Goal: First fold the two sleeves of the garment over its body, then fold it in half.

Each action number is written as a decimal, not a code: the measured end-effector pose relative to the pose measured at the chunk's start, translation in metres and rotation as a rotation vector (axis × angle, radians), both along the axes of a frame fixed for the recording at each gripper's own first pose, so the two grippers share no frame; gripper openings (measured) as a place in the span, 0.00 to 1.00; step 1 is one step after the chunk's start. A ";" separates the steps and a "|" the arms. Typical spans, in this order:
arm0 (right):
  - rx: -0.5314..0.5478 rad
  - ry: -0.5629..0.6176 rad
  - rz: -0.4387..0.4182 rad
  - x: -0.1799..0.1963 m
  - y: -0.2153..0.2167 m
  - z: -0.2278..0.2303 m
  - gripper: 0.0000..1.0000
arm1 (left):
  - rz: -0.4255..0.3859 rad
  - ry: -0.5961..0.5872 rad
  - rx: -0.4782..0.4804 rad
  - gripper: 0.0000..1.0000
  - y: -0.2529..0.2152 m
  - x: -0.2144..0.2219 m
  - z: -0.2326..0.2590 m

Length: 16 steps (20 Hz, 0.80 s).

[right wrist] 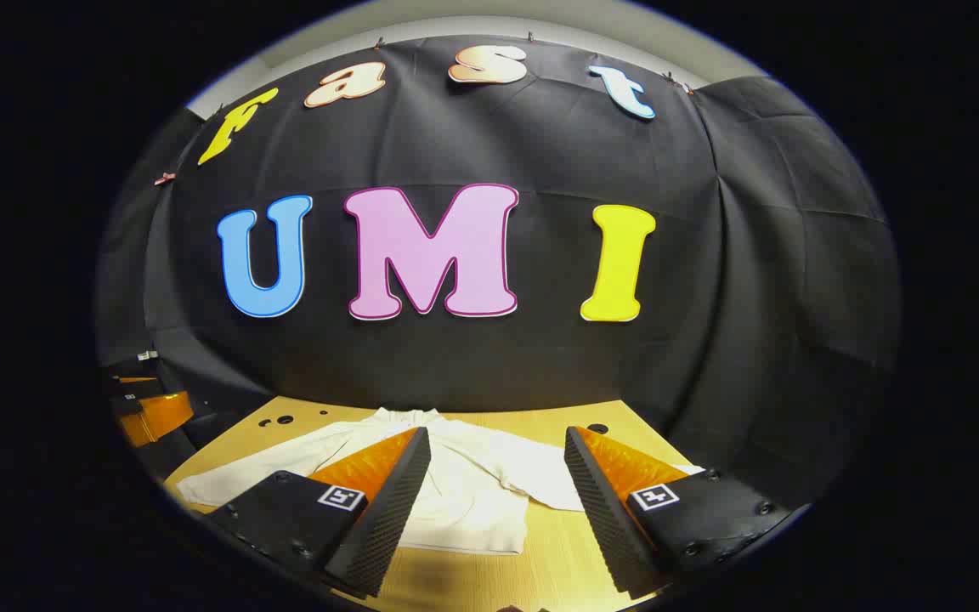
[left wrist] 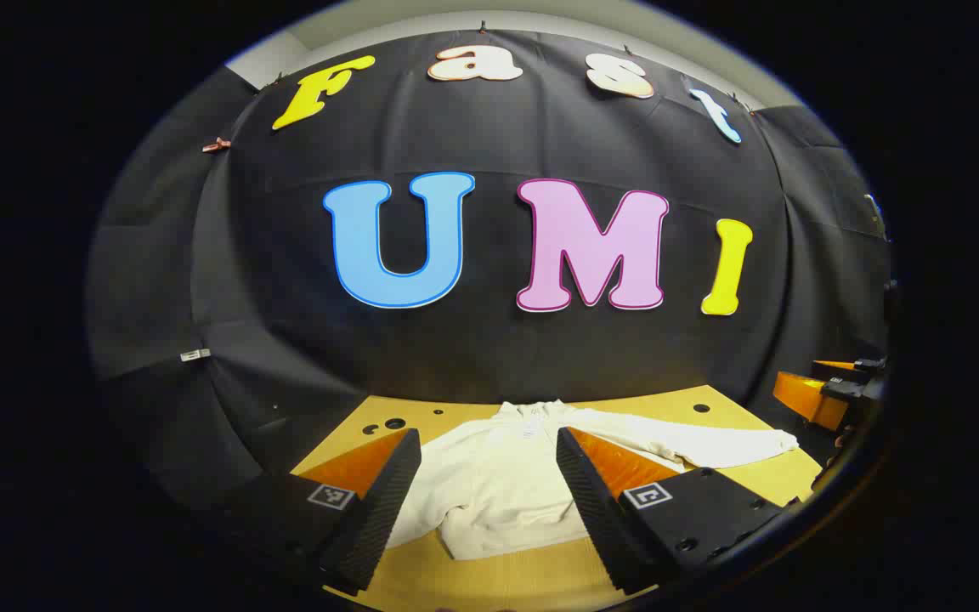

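Wooden table [left wrist: 532, 582], white garment [left wrist: 498, 484] spread flat

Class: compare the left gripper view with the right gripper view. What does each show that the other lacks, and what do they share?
Left gripper view: the right gripper at its right edge. Right gripper view: the left gripper at its left edge. Both: a white garment flat on the wooden table, sleeves unfolded, own jaws open.

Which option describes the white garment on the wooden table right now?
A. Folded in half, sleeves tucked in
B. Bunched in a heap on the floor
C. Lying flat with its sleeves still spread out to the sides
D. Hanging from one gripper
C: the white garment lies flat on the table, sleeves stretched sideways, both grippers open above it.
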State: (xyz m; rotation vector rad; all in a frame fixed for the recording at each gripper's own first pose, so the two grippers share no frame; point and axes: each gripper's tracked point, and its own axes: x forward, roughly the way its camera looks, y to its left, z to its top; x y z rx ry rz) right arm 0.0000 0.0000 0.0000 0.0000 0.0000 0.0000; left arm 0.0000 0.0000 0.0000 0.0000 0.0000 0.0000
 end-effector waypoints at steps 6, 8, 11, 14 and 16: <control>0.011 -0.003 -0.032 0.002 -0.006 0.000 0.97 | 0.007 0.007 0.005 0.99 0.007 0.001 -0.007; 0.015 0.003 -0.035 0.004 -0.007 -0.001 0.97 | 0.010 0.032 0.007 0.98 0.009 0.002 -0.015; 0.024 0.000 -0.023 0.006 -0.004 -0.001 0.97 | 0.009 0.039 0.008 0.98 0.008 0.002 -0.018; 0.013 0.012 -0.018 0.009 -0.003 -0.005 0.97 | 0.004 0.048 0.013 0.99 0.006 0.003 -0.022; 0.012 0.015 -0.017 0.010 -0.002 -0.006 0.98 | 0.009 0.048 0.014 0.98 0.008 0.004 -0.022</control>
